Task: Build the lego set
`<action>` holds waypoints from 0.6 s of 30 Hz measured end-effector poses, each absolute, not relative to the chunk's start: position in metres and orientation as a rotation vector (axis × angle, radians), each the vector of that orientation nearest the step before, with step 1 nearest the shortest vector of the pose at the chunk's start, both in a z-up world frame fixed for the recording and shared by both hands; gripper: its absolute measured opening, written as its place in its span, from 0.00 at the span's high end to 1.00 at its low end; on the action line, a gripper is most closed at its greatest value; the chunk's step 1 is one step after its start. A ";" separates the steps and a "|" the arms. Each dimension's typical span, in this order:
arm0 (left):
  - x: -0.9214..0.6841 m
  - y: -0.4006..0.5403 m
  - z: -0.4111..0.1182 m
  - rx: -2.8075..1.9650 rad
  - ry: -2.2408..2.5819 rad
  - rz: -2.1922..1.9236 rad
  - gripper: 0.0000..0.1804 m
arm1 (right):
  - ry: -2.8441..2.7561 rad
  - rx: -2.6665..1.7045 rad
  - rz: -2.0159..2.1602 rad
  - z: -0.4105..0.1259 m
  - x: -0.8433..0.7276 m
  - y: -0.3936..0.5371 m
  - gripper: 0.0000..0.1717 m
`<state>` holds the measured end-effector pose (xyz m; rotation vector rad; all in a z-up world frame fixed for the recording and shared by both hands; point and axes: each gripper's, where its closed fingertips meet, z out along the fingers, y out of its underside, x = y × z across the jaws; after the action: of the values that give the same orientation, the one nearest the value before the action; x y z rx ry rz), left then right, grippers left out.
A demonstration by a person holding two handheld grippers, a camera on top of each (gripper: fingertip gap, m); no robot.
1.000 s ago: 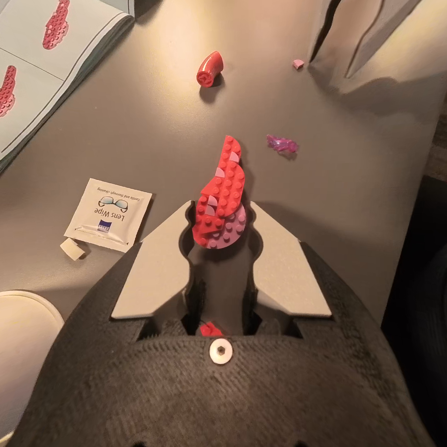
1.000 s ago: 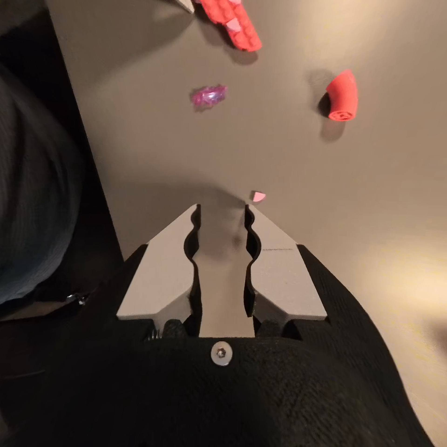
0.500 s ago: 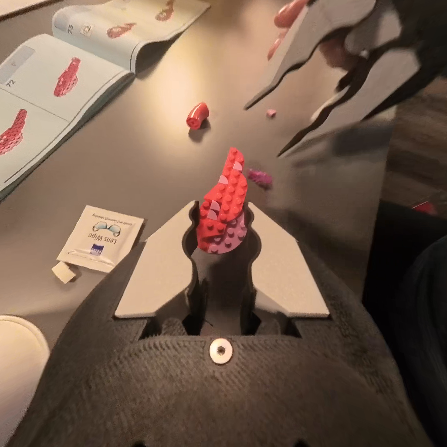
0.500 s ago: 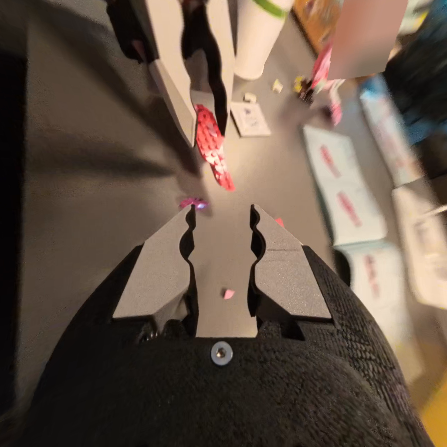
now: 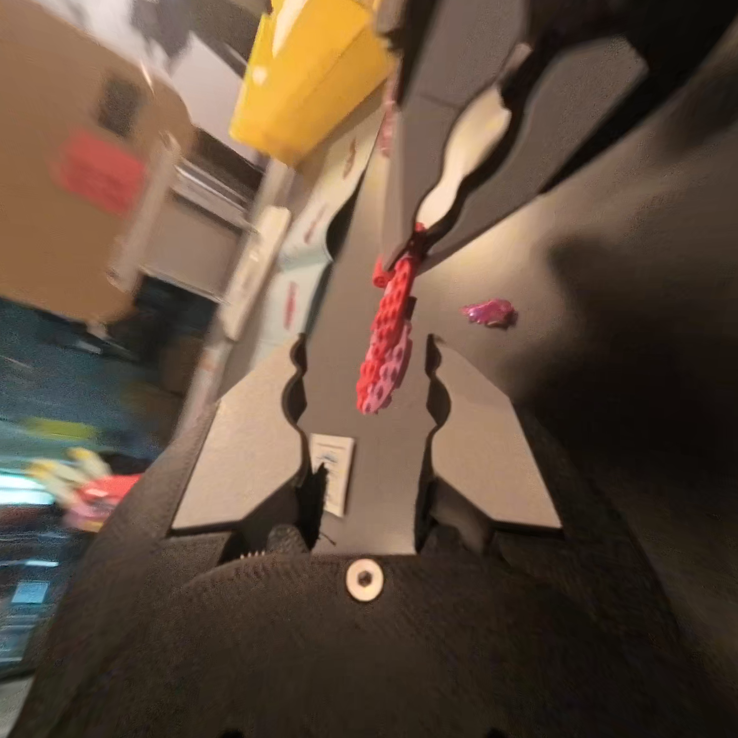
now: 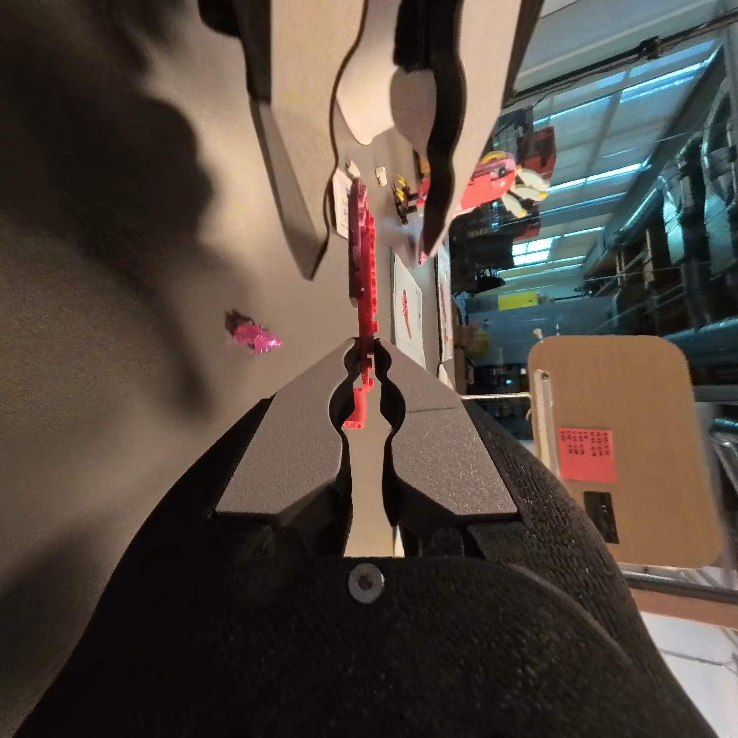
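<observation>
A flat red and pink brick assembly (image 5: 385,351) hangs in the air above the grey table (image 5: 471,379). My right gripper (image 6: 365,344) is shut on its narrow red end, both pads pressed on the plate's edge. It shows in the left wrist view (image 5: 415,243) pinching the far tip. My left gripper (image 5: 364,343) is open. Its fingers (image 5: 297,351) stand on either side of the assembly's pink end with a gap on each side. In the right wrist view the left gripper (image 6: 371,255) shows wide open around the assembly (image 6: 365,279).
A translucent pink piece (image 5: 489,312) lies on the table beside the grippers and also shows in the right wrist view (image 6: 255,333). A white sachet (image 5: 333,471) lies under my left gripper. An open booklet (image 6: 407,311), a small red curved piece (image 6: 355,407) and a red brick model (image 6: 491,183) lie farther off. Both grippers' tips are close together, under 4 cm apart.
My left gripper let go of the assembly and opened wide. My right gripper swung over and shut on the assembly's far end. Both views have tilted sharply.
</observation>
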<state>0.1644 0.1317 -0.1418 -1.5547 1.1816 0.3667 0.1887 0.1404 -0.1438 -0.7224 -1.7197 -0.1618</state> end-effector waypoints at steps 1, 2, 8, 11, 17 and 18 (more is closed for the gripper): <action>0.168 0.132 -0.142 -1.461 1.242 0.475 0.72 | -1.717 -0.700 -0.177 -0.143 0.189 0.140 0.98; 0.172 0.133 -0.141 -1.382 1.271 0.556 0.76 | -1.713 -0.681 -0.191 -0.143 0.189 0.140 0.98; 0.176 0.139 -0.137 -1.168 1.257 0.824 0.94 | -1.652 -0.657 -0.213 -0.134 0.189 0.145 0.98; 0.167 0.141 -0.130 -1.128 1.221 0.899 0.94 | -1.634 -0.804 -0.062 -0.134 0.192 0.147 0.86; 0.159 0.145 -0.138 -1.222 1.208 0.817 0.94 | -1.383 -1.204 0.456 -0.106 0.237 0.179 0.80; 0.159 0.145 -0.139 -1.222 1.215 0.815 0.94 | -1.409 -1.300 0.553 -0.115 0.245 0.181 0.82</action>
<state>0.1595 0.1452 -0.1389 -1.2219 1.2146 0.8146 0.2452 0.1806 -0.1149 -1.3000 -1.4088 0.5530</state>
